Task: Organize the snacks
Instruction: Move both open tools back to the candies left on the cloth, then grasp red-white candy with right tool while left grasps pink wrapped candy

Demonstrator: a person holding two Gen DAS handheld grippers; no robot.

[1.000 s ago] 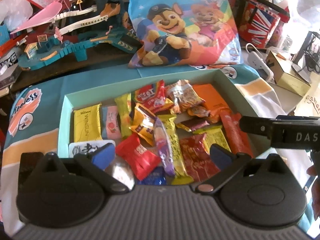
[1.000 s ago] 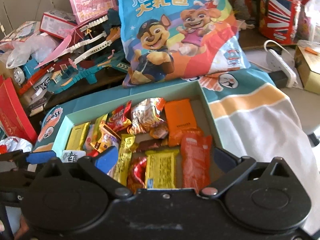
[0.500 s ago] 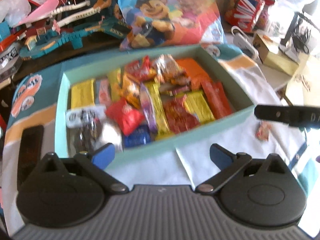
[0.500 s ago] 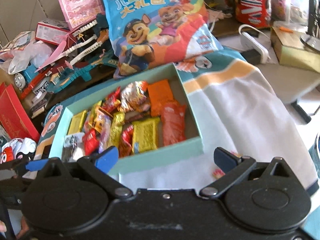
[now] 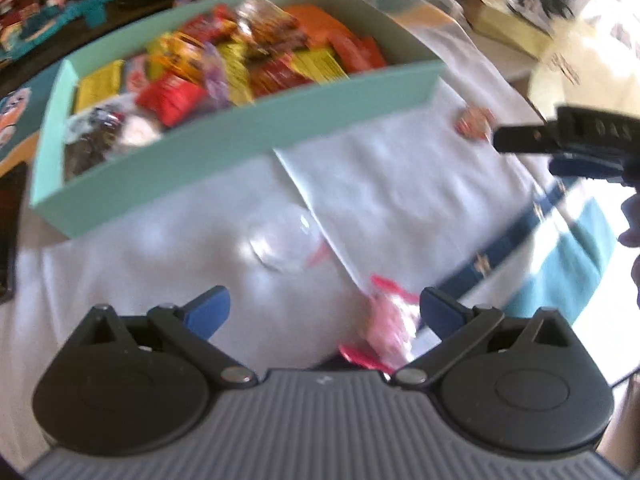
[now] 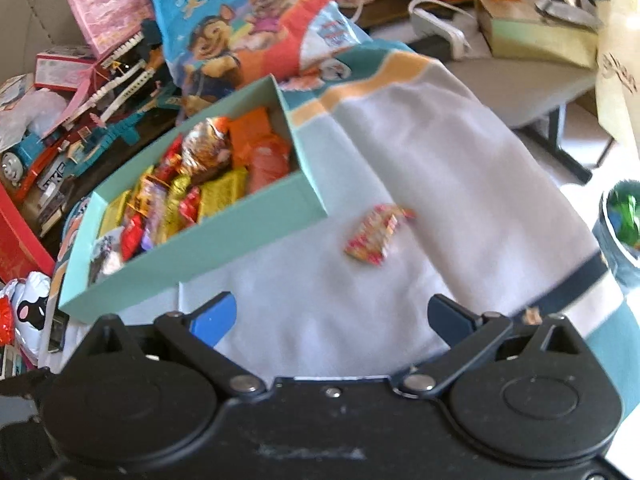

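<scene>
Hovering low over the white cloth [image 5: 168,256], the left gripper [image 5: 324,308] has its blue-tipped fingers [image 5: 208,312] spread wide and nothing between them. Just inside its right finger lies a pink sweet [image 5: 390,328] in a clear wrapper with red twisted ends, resting on the cloth at the gripper's near edge; the view is blurred, so I cannot tell if the finger touches it. A fold in the cloth runs away from the sweet towards the box.

From the right wrist view, the right gripper [image 6: 332,312] is likewise spread wide and empty, held above the same cloth [image 6: 320,292]. Ahead of it, a little to the right, a small red-and-yellow packet [image 6: 372,236] lies by itself on the cloth, just beside the near right corner of the box. The left wrist view shows this packet [image 5: 474,126] near the tip of the right gripper's dark finger [image 5: 532,138].

Farther back sits the shallow teal box [image 6: 208,248], packed with red, yellow and orange snack packets. Behind it leans a big cartoon-dog bag [image 6: 256,28], with a toy track set [image 6: 108,92] to its left.
</scene>
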